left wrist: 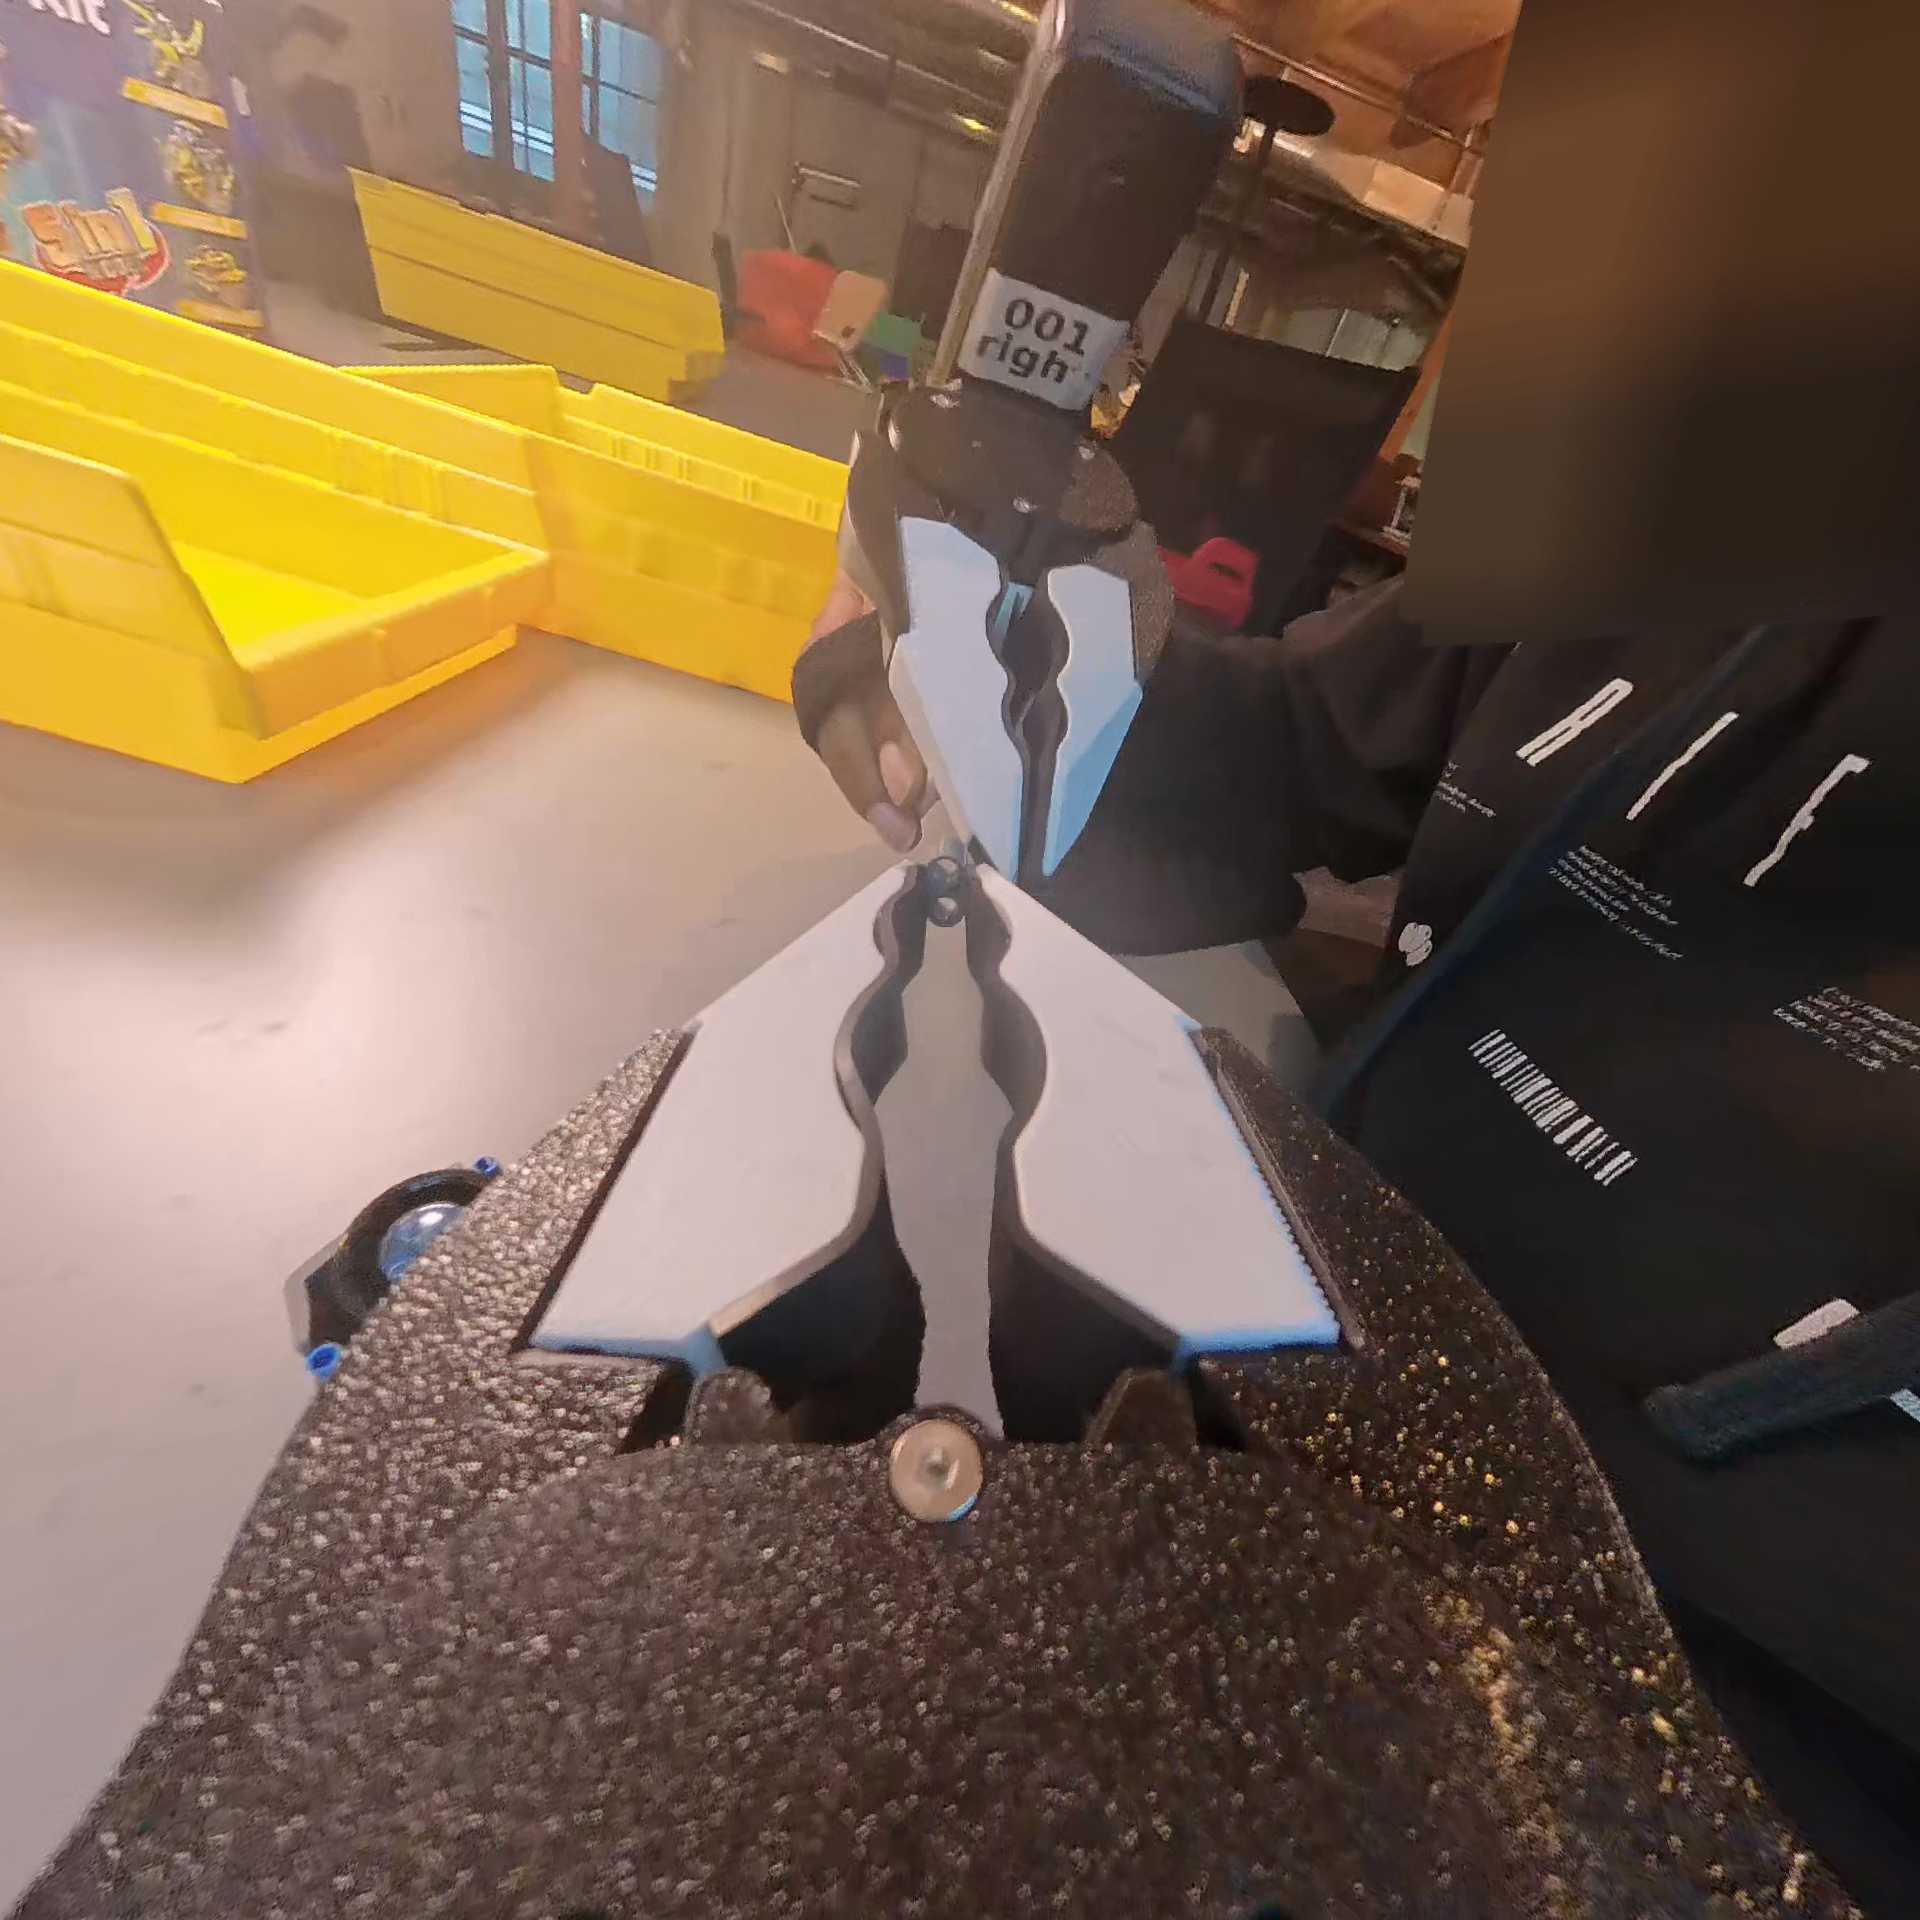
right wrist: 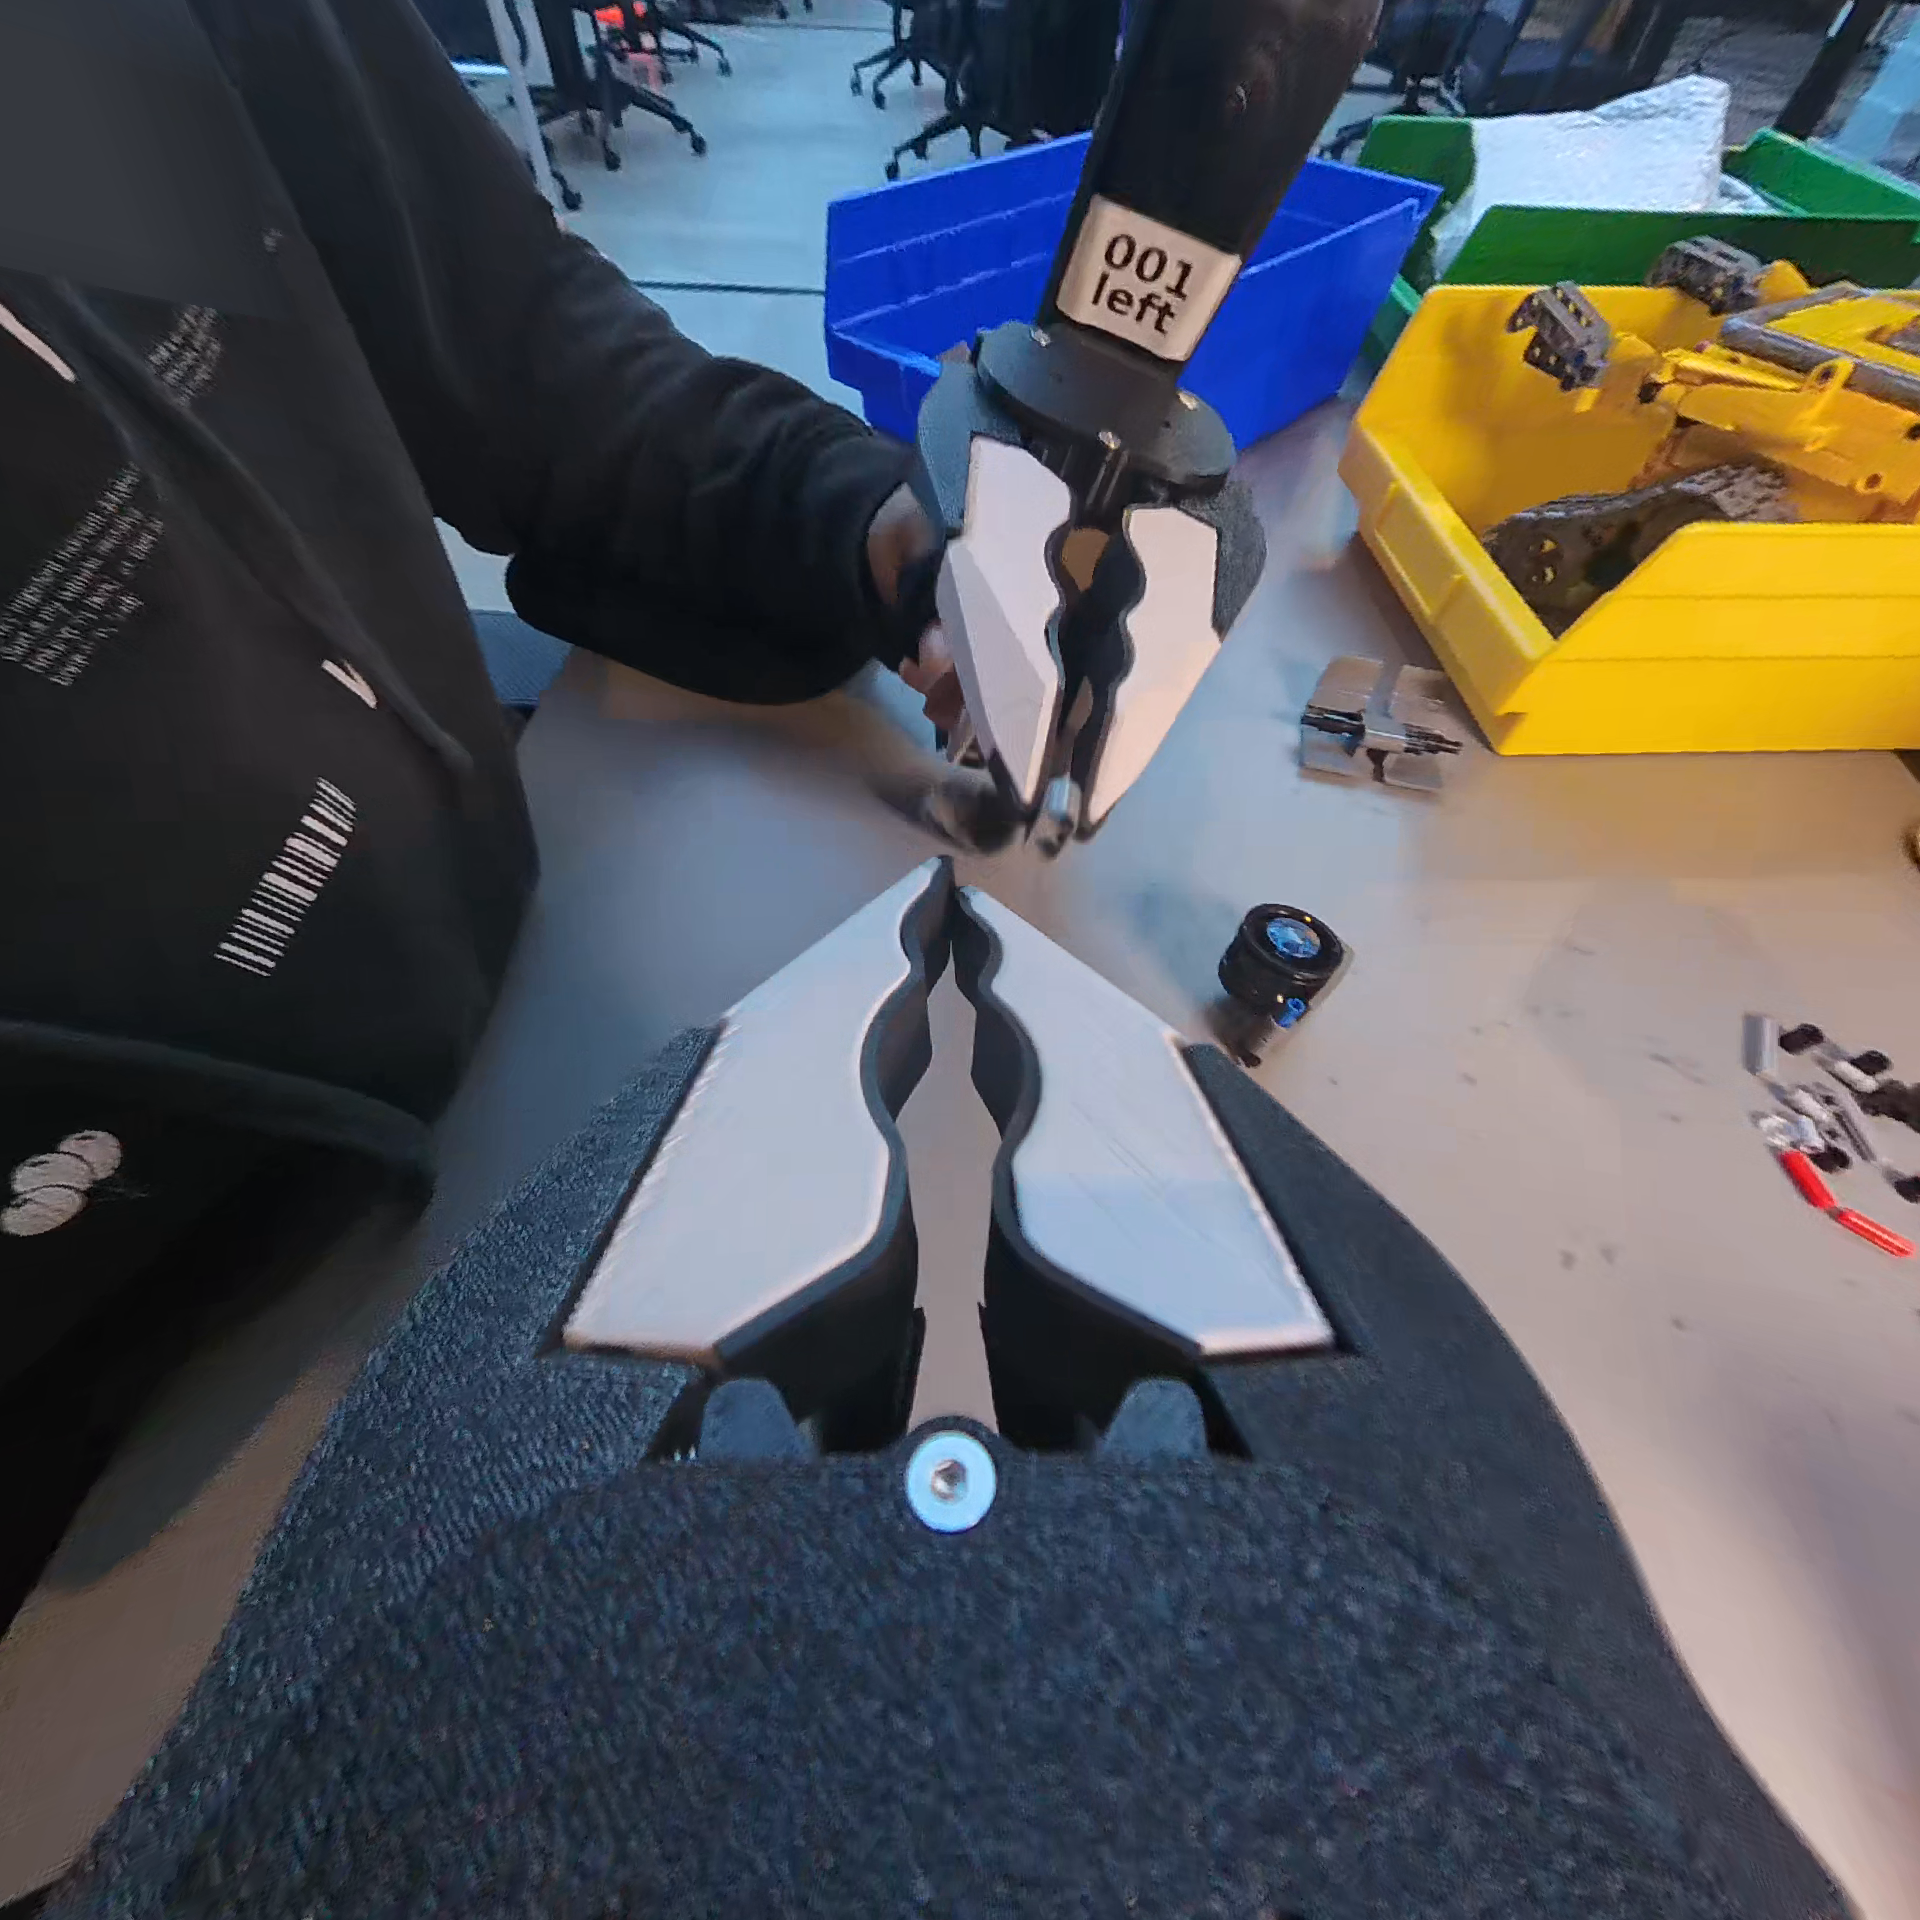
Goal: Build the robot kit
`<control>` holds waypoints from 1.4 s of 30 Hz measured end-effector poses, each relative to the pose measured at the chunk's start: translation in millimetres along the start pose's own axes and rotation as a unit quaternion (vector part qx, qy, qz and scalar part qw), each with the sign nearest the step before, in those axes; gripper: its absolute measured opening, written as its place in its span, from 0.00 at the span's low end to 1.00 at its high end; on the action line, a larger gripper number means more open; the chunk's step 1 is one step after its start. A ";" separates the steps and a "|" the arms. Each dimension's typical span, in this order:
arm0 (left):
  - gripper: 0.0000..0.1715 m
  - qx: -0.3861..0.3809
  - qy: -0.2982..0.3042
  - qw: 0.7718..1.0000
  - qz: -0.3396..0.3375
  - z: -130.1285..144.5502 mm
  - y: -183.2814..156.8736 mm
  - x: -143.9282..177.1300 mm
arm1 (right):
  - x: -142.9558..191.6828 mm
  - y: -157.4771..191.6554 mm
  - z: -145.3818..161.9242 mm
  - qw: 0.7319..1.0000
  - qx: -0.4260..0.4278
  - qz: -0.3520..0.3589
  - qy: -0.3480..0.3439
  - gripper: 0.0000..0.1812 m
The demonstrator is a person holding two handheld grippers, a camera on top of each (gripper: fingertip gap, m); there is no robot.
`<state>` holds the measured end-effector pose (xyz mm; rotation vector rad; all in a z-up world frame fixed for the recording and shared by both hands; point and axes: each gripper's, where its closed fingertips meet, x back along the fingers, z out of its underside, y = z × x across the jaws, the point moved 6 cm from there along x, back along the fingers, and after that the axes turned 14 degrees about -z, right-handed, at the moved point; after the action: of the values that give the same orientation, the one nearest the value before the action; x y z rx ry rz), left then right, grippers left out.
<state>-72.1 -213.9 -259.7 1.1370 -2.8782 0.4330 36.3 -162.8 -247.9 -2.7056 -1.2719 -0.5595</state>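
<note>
In the left wrist view my left gripper (left wrist: 943, 883) is shut on a small dark connector piece (left wrist: 943, 896) with round holes, held above the grey table (left wrist: 312, 1039). The right wrist view shows the same gripper (right wrist: 1060, 821) pointing down with a short grey pin end (right wrist: 1058, 805) sticking out of its tips. My right gripper (right wrist: 951, 883) is shut, with nothing showing between its fingertips. It is just short of the left gripper's tips. In the left wrist view the right gripper (left wrist: 1023, 868) points down, almost touching the held piece.
A black wheel with a blue hub (right wrist: 1278, 961) lies right of my right gripper. A grey block part (right wrist: 1371, 727), a yellow bin (right wrist: 1558, 644) holding a yellow model, a blue bin (right wrist: 935, 260) and loose small parts (right wrist: 1839, 1132) are farther off. Yellow bins (left wrist: 312, 623) stand left. A person in black is close by. The tips of both grippers are at nearly the same place.
</note>
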 end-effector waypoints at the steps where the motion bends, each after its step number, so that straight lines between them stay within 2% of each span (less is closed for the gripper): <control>1: 0.04 0.005 -0.008 1.000 -0.004 -2.3 2.8 2.7 | -0.2 -2.1 3.6 1.000 -0.003 0.006 0.006 0.00; 6: 0.04 0.020 -0.036 0.999 -0.031 -11.0 16.7 16.1 | -4.0 -12.9 14.1 0.999 -0.013 0.035 0.010 0.00; 9: 0.04 0.025 -0.035 0.997 -0.058 -11.6 27.1 23.9 | -8.4 -16.0 20.5 0.999 -0.019 0.037 0.018 0.09; 12: 0.04 -0.021 0.043 0.992 -0.118 0.4 41.9 32.1 | -11.3 -21.7 26.3 0.998 -0.017 0.056 0.019 0.21; 13: 0.04 -0.044 0.080 0.986 -0.137 7.4 46.0 35.7 | -12.7 -23.1 28.9 0.998 -0.018 0.057 0.020 0.22; 14: 0.04 -0.066 0.116 0.979 -0.154 15.0 49.8 39.5 | -14.0 -23.6 30.5 0.998 -0.017 0.056 0.018 0.18; 15: 0.04 -0.085 0.151 0.970 -0.171 23.6 53.7 43.4 | -14.7 -23.3 31.5 0.998 -0.014 0.053 0.014 0.01; 18: 0.04 -0.115 0.240 0.946 -0.188 49.1 59.9 52.9 | -19.2 -21.8 36.3 0.999 -0.017 0.035 0.030 0.00; 21: 0.04 -0.118 0.279 0.936 -0.181 63.3 60.8 55.7 | -24.0 -24.2 39.7 0.998 -0.016 0.052 0.040 0.00; 24: 0.07 -0.121 0.286 0.936 -0.169 66.2 58.4 54.6 | -30.0 -22.5 42.9 0.997 -0.013 0.047 0.052 0.07; 27: 0.12 -0.118 0.286 0.937 -0.163 67.0 57.3 56.1 | -34.3 -20.4 44.8 0.998 -0.014 0.036 0.057 0.08; 31: 0.21 -0.109 0.251 0.946 -0.176 52.0 57.8 66.4 | -33.8 -21.1 40.4 0.999 -0.016 0.038 0.032 0.12; 32: 0.23 -0.105 0.236 0.949 -0.180 45.2 56.3 70.7 | -32.8 -21.9 38.7 0.999 -0.017 0.041 0.023 0.09; 33: 0.25 -0.099 0.222 0.952 -0.183 38.8 53.7 75.3 | -31.4 -21.9 36.6 0.999 -0.012 0.043 0.013 0.00; 37: 0.30 -0.082 0.196 0.961 -0.179 29.5 34.6 91.4 | -24.4 -23.5 25.2 0.998 -0.011 0.053 -0.027 0.00; 42: 0.34 -0.061 0.234 0.958 -0.155 49.6 4.8 96.8 | -22.7 -19.3 18.1 0.998 -0.009 0.039 -0.041 0.00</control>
<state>-142.2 -288.1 -297.3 1.2367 -2.2459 0.4327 13.5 -162.4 -274.2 -2.8060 -1.1780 -0.4586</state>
